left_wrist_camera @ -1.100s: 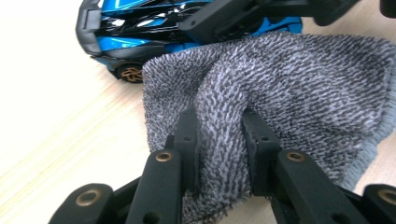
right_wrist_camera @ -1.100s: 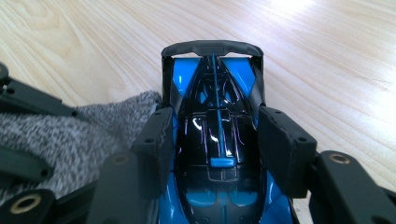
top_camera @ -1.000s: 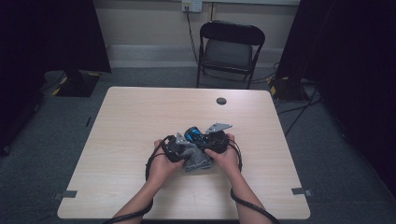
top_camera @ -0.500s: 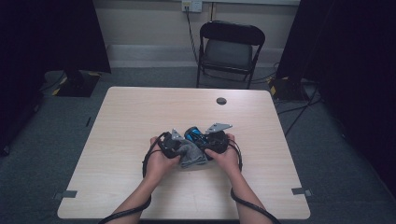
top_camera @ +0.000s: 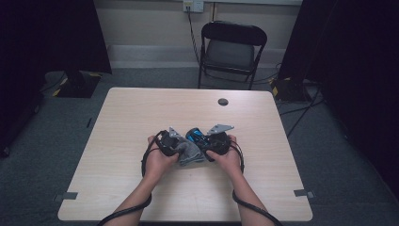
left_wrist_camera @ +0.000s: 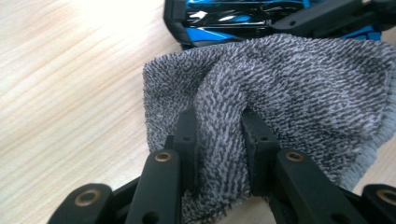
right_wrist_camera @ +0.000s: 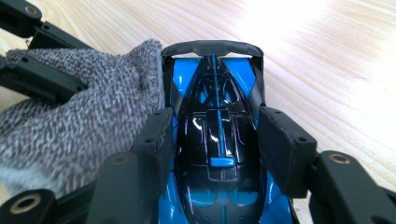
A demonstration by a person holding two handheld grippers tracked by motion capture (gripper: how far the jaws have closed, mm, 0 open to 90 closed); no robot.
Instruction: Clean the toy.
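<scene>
A blue and black toy car (right_wrist_camera: 215,93) lies on the wooden table (top_camera: 141,117) with my right gripper (right_wrist_camera: 217,126) shut on its body, one pad on each side. In the left gripper view my left gripper (left_wrist_camera: 219,121) is shut on a raised fold of a grey knitted cloth (left_wrist_camera: 303,84), and the car (left_wrist_camera: 243,18) lies just beyond it. The cloth (right_wrist_camera: 84,121) rests against the car's side. From above, both hands meet at the table's middle: left gripper (top_camera: 181,148), cloth (top_camera: 188,153), car (top_camera: 195,136), right gripper (top_camera: 201,142).
A small dark round disc (top_camera: 223,101) lies on the table's far side. Behind the table stands a black folding chair (top_camera: 230,47). Cables trail from both grippers over the near edge. Grey tape tabs (top_camera: 305,193) mark the near corners.
My left gripper and the cloth have shifted a little to the left and away from me. The right gripper and the car have kept still.
</scene>
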